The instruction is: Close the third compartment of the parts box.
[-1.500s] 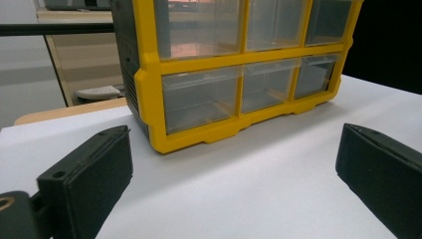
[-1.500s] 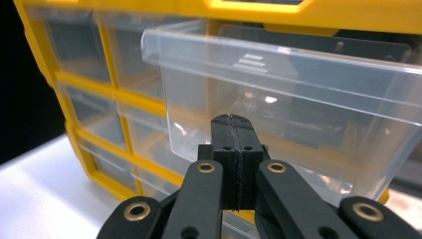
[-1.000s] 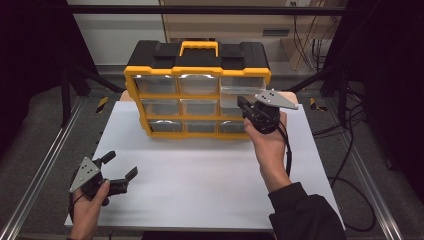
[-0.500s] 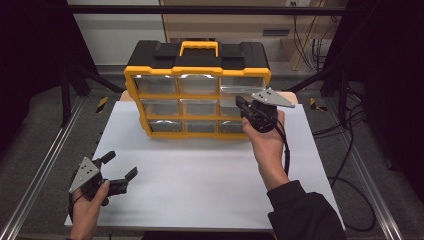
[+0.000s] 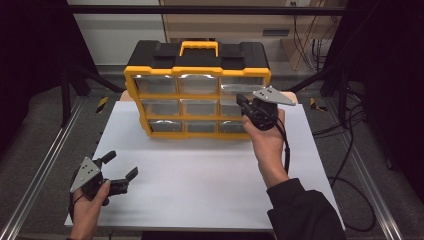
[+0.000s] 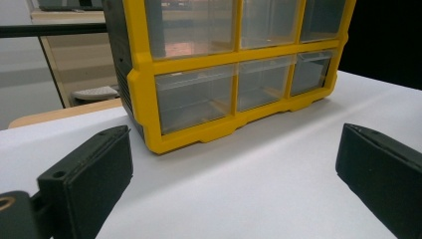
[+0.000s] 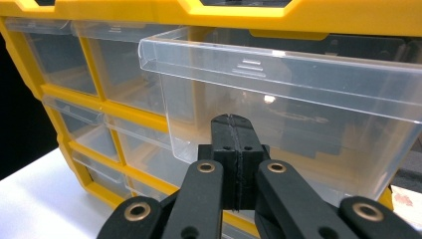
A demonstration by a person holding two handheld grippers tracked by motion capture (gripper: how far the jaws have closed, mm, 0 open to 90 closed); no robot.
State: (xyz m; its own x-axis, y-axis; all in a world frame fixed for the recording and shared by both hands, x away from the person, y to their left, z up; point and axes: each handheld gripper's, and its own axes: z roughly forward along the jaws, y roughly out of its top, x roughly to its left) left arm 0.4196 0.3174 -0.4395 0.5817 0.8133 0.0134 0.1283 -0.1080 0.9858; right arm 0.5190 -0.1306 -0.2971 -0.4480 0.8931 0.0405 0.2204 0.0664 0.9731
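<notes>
Step in hand: working top-right drawer of yellow organizer, far side of table; drawer stands partly out. Right gripper jaws pressed together, empty, tips at drawer front. Left gripper wide open, empty, near left. Next: likely steady straight push or pull on drawer.

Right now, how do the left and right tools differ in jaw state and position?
The left tool has its jaws wide apart with nothing between them; the right tool's jaws are pressed shut against each other. The left tool sits low near the front of the white table, well away from the yellow drawer organizer; the right tool is raised at the organizer's top right clear drawer, which is pulled out. Both are black and hand-held.
</notes>
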